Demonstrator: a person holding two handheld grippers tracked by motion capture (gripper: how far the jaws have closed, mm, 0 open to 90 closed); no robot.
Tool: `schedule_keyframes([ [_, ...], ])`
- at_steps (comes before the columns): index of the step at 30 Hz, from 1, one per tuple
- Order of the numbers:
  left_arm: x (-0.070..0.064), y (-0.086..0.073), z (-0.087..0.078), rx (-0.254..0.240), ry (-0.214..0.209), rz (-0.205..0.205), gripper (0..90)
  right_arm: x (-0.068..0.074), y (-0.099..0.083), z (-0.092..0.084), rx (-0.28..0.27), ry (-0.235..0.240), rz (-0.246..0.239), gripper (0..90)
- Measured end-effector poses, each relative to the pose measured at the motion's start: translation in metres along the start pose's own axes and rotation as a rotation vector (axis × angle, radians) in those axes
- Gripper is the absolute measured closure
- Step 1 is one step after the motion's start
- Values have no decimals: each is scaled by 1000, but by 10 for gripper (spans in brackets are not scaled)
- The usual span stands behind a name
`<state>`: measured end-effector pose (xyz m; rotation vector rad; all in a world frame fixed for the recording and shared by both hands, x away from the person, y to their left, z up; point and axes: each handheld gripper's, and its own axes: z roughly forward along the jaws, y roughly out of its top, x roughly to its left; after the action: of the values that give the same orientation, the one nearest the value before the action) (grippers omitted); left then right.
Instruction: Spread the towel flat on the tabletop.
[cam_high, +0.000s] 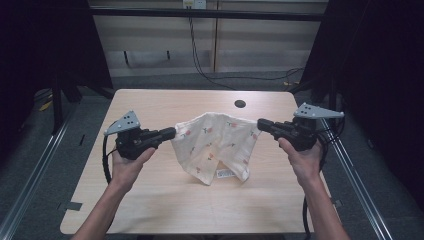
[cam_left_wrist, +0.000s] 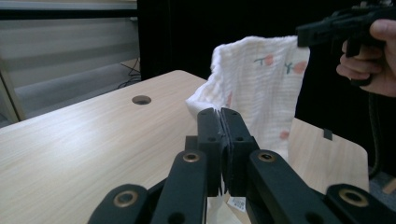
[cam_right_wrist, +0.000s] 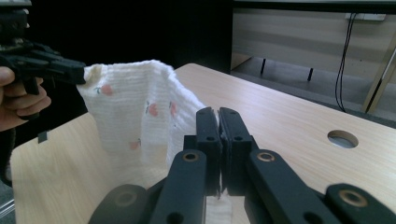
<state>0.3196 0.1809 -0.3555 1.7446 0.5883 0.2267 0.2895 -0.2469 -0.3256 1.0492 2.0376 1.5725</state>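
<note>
A cream cloth (cam_high: 215, 145) with small red flower prints and a sewn label hangs over the light wooden table (cam_high: 150, 200), stretched between both grippers. My left gripper (cam_high: 174, 133) is shut on the cloth's left top corner, and my right gripper (cam_high: 259, 124) is shut on its right top corner. In the left gripper view the jaws pinch the cloth (cam_left_wrist: 261, 88) at the left gripper (cam_left_wrist: 219, 112), with the other gripper (cam_left_wrist: 327, 28) holding the far corner. In the right gripper view the cloth (cam_right_wrist: 135, 112) runs from the right gripper (cam_right_wrist: 218, 112) to the other gripper (cam_right_wrist: 51, 65).
A round cable hole (cam_high: 240, 104) sits in the table near its far edge. Metal rails (cam_high: 30, 170) run along the floor on both sides. Black curtains stand left and right, and a cable (cam_high: 200, 65) hangs down the back wall.
</note>
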Motion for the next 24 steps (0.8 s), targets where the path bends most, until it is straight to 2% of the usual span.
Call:
schedule_keyframes([
  [3,-4,4,-6,-4,-1,7,881,3,4,-8,-3,-9,-13,872],
  [6,-12,16,-21,-23,2,32,881,14,12,-24,-16,-16,-28,872],
  [7,-12,16,-21,-23,2,32,880,17,15,-29,-26,-16,-27,872],
  [8,-16,20,-27,-34,-10,45,880,17,15,-29,-26,-16,-27,872],
  [10,-21,27,-36,-43,-3,67,880,26,21,-41,-45,-16,-48,872],
  [12,-25,33,-45,-58,-18,60,880,35,26,-51,-59,-13,-60,873],
  [13,-27,36,-49,-58,-19,71,880,39,29,-54,-63,-13,-66,872],
  [16,-28,44,-55,-25,-42,55,880,52,38,-64,-78,-5,-93,872],
  [18,-26,43,-53,-12,-38,51,880,53,39,-64,-78,-2,-97,872],
  [19,-23,42,-49,13,-25,43,880,53,37,-60,-67,-9,-102,872],
  [20,-15,34,-39,40,-22,11,880,44,29,-47,-28,-17,-84,873],
  [21,-15,34,-39,40,-22,11,880,44,29,-47,-28,-17,-84,873],
  [22,-8,27,-29,72,-14,-7,880,31,17,-30,17,-31,-72,873],
  [23,-1,16,-17,107,-13,-21,880,25,10,-21,34,-37,-64,872],
  [24,-1,16,-17,107,-13,-21,880,25,10,-21,34,-37,-64,872],
])
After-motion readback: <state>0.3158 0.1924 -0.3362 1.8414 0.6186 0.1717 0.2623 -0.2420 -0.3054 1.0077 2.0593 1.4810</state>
